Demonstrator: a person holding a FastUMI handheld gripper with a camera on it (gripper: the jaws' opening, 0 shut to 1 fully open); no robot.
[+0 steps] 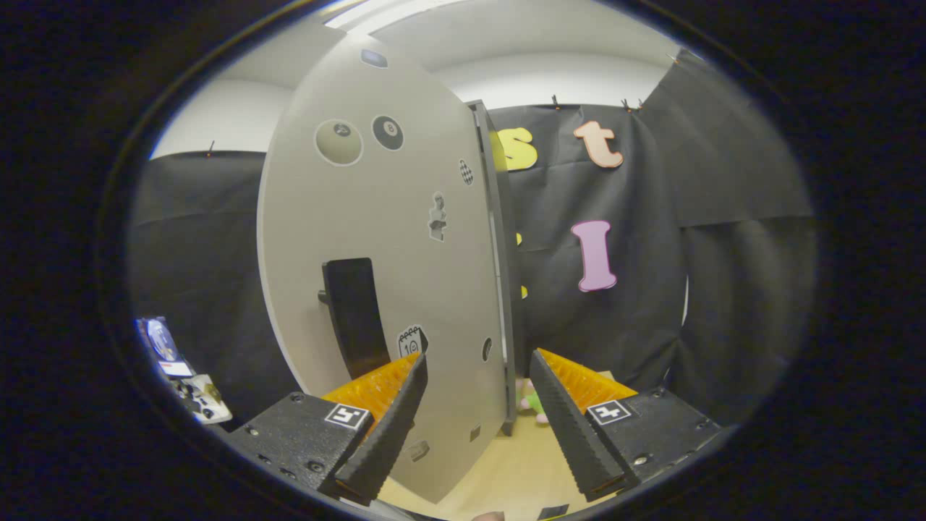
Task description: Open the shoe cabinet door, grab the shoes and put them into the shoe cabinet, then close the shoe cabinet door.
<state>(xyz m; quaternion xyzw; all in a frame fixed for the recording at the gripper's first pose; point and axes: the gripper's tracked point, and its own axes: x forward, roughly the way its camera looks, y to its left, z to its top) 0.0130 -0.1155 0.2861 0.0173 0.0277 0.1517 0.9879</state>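
The shoe cabinet door (pixel 376 239) is a pale panel with several stickers and a black handle (pixel 354 318) low on its face. It stands close in front of me, and its dark free edge (pixel 503 289) runs down between my fingers. My gripper (pixel 477 356) is open. One finger (pixel 394 420) is in front of the door's face just right of the handle, and the other finger (pixel 568 420) is past the door's edge. Neither finger presses on the door.
A light wooden surface (pixel 506 470) lies under the door and the fingers. A small pink and green object (pixel 534 405) sits on it just behind the door's edge. Beyond the left finger are a card (pixel 163 344) and a white gadget (pixel 206 398).
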